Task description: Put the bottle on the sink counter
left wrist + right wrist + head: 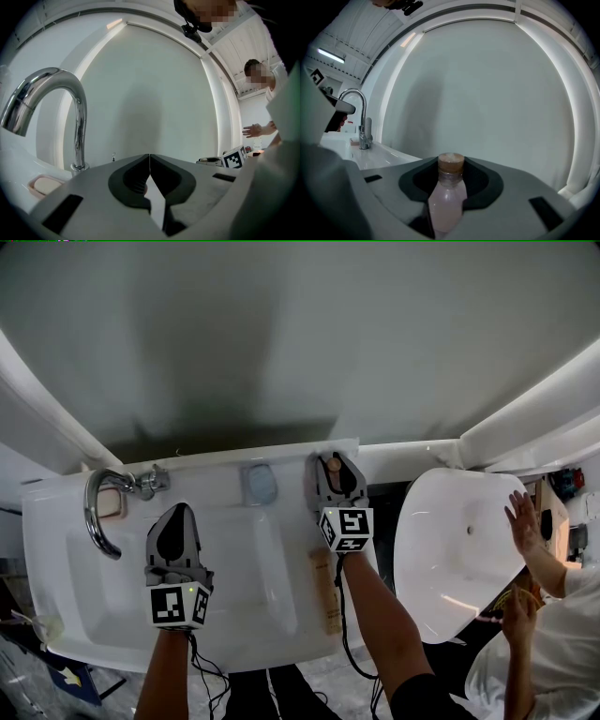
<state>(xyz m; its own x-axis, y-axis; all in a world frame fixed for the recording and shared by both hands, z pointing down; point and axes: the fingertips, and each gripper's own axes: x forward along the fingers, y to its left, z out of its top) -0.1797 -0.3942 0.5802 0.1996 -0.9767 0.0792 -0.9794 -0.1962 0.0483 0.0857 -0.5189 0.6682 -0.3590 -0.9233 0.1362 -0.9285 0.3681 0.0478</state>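
A pale pink bottle (447,202) with a tan cap (333,464) stands upright between the jaws of my right gripper (336,468), which is shut on it. That gripper hovers over the back right corner of the white sink counter (211,472), close to the wall. My left gripper (174,538) hangs over the basin, left of centre. It is shut and holds nothing; its jaws meet in the left gripper view (149,161). Whether the bottle's base touches the counter is hidden.
A chrome faucet (97,512) curves over the basin's left, with a soap bar (110,506) beside it. A grey-blue oval (262,484) lies at the back rim. A tan tube (326,592) lies on the right rim. Right of the sink stands a white tub (459,549), and beside it a person with a raised hand (523,521).
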